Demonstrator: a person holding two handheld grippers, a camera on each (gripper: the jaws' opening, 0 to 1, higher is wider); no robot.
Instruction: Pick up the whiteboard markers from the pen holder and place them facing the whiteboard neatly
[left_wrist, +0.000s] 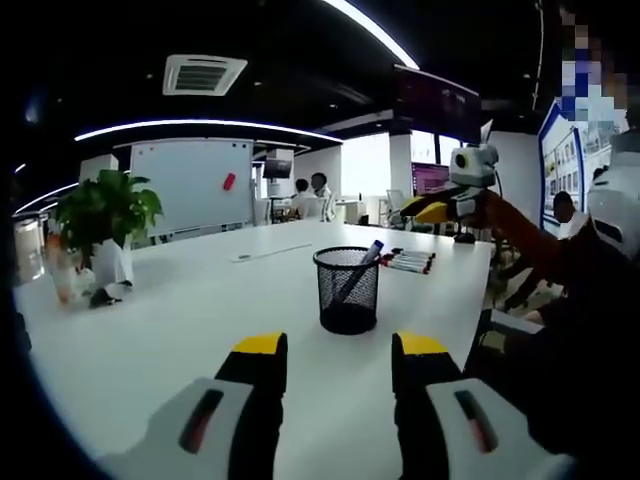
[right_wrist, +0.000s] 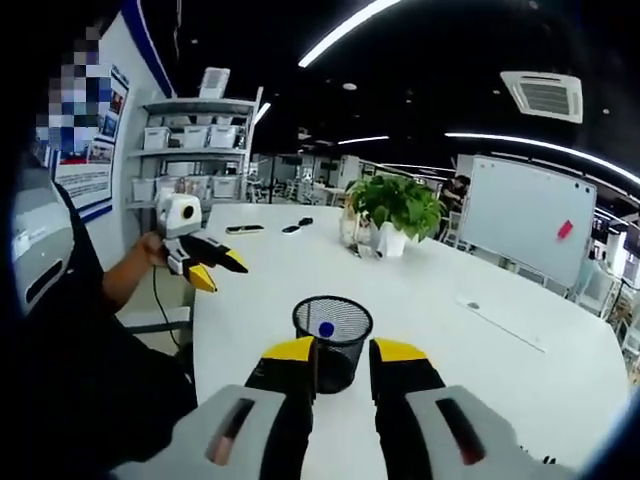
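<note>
black mesh pen holder (left_wrist: 347, 290) standing upright on a white table (left_wrist: 180, 330), one marker (left_wrist: 362, 262) leaning inside, blue cap up. more markers (left_wrist: 408, 261) lying side by side on the table beyond the holder, toward the far edge. left gripper (left_wrist: 339, 352) released, jaws apart, nothing between them, short of the holder. right gripper (right_wrist: 343, 355) likewise released, jaws apart just before the holder. whiteboard (left_wrist: 193, 183) at the far wall, potted plant (left_wrist: 105, 215) near the table's edge.

Open left claw (left_wrist: 340, 365) before mesh pen holder (left_wrist: 346, 290), marker (left_wrist: 360, 268) inside.
</note>
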